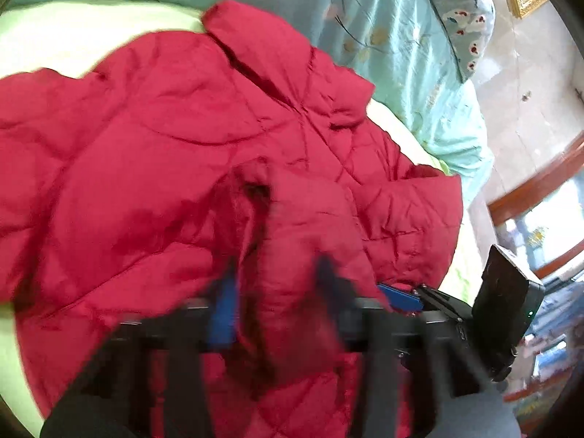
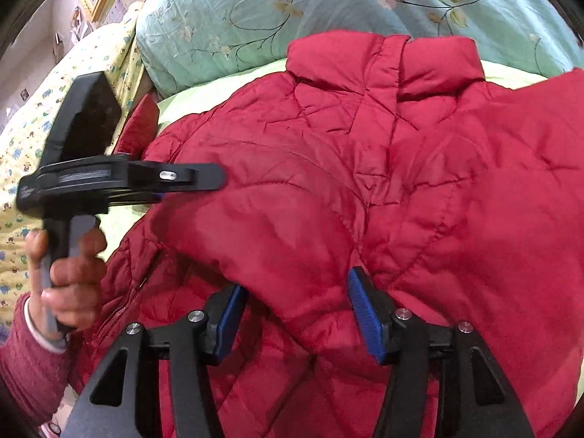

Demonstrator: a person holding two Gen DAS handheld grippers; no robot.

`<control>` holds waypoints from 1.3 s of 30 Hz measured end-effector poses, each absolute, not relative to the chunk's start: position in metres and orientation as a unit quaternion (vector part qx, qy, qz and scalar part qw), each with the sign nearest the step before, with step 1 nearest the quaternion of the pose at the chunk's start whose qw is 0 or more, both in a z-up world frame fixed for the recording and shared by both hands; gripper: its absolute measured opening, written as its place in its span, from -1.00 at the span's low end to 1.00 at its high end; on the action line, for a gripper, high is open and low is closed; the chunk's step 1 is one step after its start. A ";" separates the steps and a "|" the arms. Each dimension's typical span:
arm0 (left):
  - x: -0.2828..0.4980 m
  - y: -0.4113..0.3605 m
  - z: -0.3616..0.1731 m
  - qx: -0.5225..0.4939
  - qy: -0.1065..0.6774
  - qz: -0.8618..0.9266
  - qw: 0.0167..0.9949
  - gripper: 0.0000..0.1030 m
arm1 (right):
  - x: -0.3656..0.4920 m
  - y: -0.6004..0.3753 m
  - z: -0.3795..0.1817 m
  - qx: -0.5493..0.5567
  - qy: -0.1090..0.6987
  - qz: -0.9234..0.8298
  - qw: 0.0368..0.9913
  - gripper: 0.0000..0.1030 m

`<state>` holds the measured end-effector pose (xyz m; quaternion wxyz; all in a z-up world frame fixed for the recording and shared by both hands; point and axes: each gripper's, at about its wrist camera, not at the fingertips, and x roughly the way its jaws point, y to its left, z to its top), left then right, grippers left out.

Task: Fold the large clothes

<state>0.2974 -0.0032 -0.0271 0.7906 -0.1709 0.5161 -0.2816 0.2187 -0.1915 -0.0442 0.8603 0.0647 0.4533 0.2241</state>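
A red quilted puffer jacket (image 1: 175, 138) lies spread on a pale green bed sheet (image 1: 54, 40), collar toward the pillows; it also fills the right wrist view (image 2: 365, 168). My left gripper (image 1: 277, 292) is blurred, its blue pads on either side of a bunched red fold, jaws partly apart. In the right wrist view the left gripper (image 2: 219, 175) shows from the side, its tips on the jacket's sleeve. My right gripper (image 2: 297, 314) is open, its blue pads (image 2: 365, 314) wide apart astride a raised fold of the jacket. The right gripper (image 1: 401, 297) also shows at the jacket's edge.
A teal floral quilt (image 2: 292, 7) lies behind the jacket. A yellow patterned blanket (image 2: 22, 138) lies at the left. A patterned pillow (image 1: 463, 11) sits at the head of the bed. A tiled floor (image 1: 529, 109) and wooden furniture (image 1: 540, 182) lie beyond the bed.
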 end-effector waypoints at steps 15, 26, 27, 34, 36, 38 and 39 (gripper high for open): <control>0.272 0.033 0.001 -0.025 0.450 -0.146 0.881 -0.71 | 0.223 -0.272 -0.007 0.115 0.380 0.104 0.912 0.16; 0.258 0.056 0.018 -0.052 0.405 -0.080 0.909 -0.65 | 0.269 -0.270 -0.061 0.072 0.451 0.054 0.888 0.13; 0.254 0.062 0.025 -0.058 0.395 -0.071 0.914 -0.65 | 0.270 -0.269 -0.061 0.072 0.450 0.053 0.888 0.13; 0.248 0.028 0.024 -0.056 0.404 -0.162 0.899 -0.65 | 0.270 -0.266 -0.063 0.068 0.447 0.051 0.890 0.14; 0.254 0.008 0.008 -0.035 0.423 -0.170 0.889 -0.65 | 0.266 -0.268 -0.064 0.069 0.447 0.052 0.890 0.14; 0.264 -0.005 -0.015 -0.013 0.452 -0.150 0.879 -0.65 | 0.264 -0.268 -0.062 0.070 0.449 0.050 0.890 0.14; 0.269 -0.007 -0.023 -0.010 0.461 -0.145 0.875 -0.65 | 0.262 -0.268 -0.058 0.070 0.448 0.047 0.890 0.14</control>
